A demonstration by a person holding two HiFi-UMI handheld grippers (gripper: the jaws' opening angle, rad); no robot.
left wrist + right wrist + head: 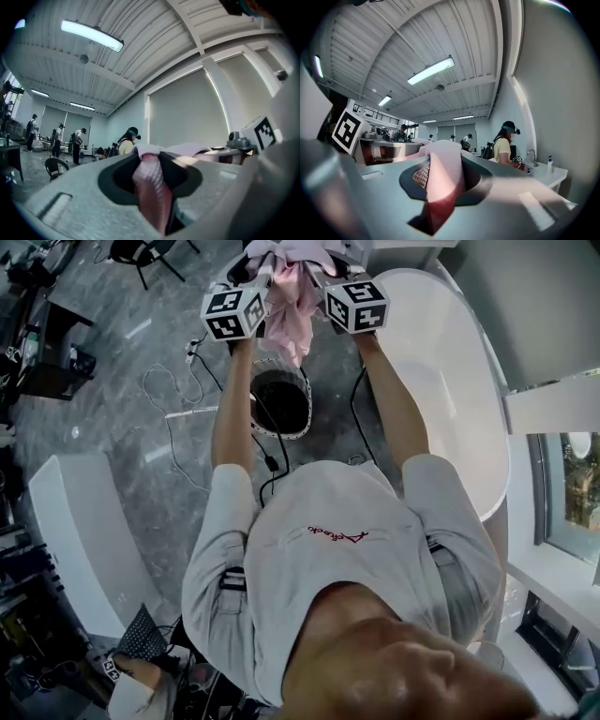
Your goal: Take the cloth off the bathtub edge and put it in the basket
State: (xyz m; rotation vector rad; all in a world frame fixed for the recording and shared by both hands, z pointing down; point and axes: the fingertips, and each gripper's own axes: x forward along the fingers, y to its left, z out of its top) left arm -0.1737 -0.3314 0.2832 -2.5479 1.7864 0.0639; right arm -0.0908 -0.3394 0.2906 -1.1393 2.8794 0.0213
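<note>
A pink cloth (292,298) hangs between my two grippers, held up in the air above a round dark basket (279,399) that stands on the floor. My left gripper (255,279) is shut on one bunched part of the cloth (151,187), which fills the gap between its jaws. My right gripper (328,282) is shut on another part of the cloth (443,180), pinched the same way. Both gripper cameras point up at the ceiling. To the right lies the white bathtub (450,381), with no cloth on its visible edge.
Cables (178,399) trail over the grey floor left of the basket. A white bench (80,531) stands at the lower left. Several people (56,140) stand far off in the hall, one (502,145) nearer by a counter with a sink.
</note>
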